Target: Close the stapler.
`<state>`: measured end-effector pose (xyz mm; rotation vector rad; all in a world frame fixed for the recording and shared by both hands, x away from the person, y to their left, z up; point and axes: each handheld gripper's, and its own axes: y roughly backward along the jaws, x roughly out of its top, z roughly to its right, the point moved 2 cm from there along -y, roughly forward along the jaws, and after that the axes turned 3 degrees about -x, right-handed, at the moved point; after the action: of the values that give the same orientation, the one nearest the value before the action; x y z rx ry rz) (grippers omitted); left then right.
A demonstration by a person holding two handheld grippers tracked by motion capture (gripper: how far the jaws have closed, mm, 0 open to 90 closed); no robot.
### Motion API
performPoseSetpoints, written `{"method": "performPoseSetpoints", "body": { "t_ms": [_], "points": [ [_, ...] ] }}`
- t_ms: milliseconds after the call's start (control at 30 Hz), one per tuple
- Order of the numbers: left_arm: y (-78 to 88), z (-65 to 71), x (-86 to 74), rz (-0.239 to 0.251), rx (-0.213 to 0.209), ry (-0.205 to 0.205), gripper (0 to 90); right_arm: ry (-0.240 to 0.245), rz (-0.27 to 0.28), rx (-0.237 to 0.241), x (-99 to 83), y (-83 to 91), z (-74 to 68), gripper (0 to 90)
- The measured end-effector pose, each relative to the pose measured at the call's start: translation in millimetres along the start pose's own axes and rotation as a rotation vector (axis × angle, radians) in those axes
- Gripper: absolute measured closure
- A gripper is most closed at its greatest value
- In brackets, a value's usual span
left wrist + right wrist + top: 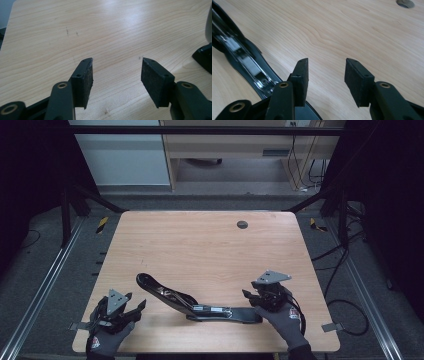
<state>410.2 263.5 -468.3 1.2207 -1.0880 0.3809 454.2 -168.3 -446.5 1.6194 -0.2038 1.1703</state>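
While the left gripper [131, 309] rests at the near left corner of the wooden table [200, 245], held in a gloved left hand [105, 340], its jaws stand apart with only bare wood between them, as the left gripper view shows plainly [117, 72]. Just right of it, a long black stapler [195, 304] lies opened out flat along the near edge, one arm running up to the far left and the other stretching level to the right, with its shiny metal channel facing up. In the left gripper view one black end of the stapler [203, 56] sits at the right edge, apart from the pads. At the stapler's right end the right gripper [252, 297], in a gloved right hand [285, 322], has its jaws spread wide and holds nothing; in the right gripper view [326, 72] the stapler [244, 60] lies left of and beneath the left jaw. Far right on the table sits a small dark round grommet [242, 224].
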Motion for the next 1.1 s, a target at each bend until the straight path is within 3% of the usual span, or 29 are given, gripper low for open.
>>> {"method": "performPoseSetpoints", "body": {
  "t_ms": [200, 400, 500, 667, 800, 833, 967, 1100],
  "points": [
    [3.7, 1.4, 1.4, 0.015, -0.020, 0.007, 41.8, -0.046, 0.018, -0.038, -13.3, 4.1, 7.1, 53.6],
    [8.4, 5.8, 4.1, 0.032, -0.038, -0.012, 40.8, -0.049, 0.007, -0.064, -28.4, 5.5, 9.1, 55.0],
    [11.1, 8.2, 5.9, 0.045, -0.047, -0.017, 40.4, -0.075, 0.011, -0.053, -33.9, 8.9, 7.6, 56.7],
    [11.9, 10.8, 7.8, 0.053, -0.053, -0.019, 39.5, -0.062, 0.025, -0.045, -38.5, 12.3, 9.7, 66.7],
    [15.1, 11.2, 9.2, 0.067, -0.062, -0.016, 39.2, -0.087, 0.024, -0.025, -39.2, 14.3, 7.4, 75.7],
    [16.0, 11.5, 9.6, 0.071, -0.066, -0.012, 39.1, -0.071, 0.027, -0.023, -39.6, 14.0, 7.4, 78.6],
    [19.6, 12.4, 11.0, 0.088, -0.070, -0.012, 38.4, -0.065, 0.001, -0.015, -41.1, 13.4, 3.2, 88.8],
    [23.7, 12.8, 12.1, 0.109, -0.078, -0.004, 37.7, -0.067, -0.020, -0.001, -42.3, 12.2, 1.3, 90.0]
  ]
}}
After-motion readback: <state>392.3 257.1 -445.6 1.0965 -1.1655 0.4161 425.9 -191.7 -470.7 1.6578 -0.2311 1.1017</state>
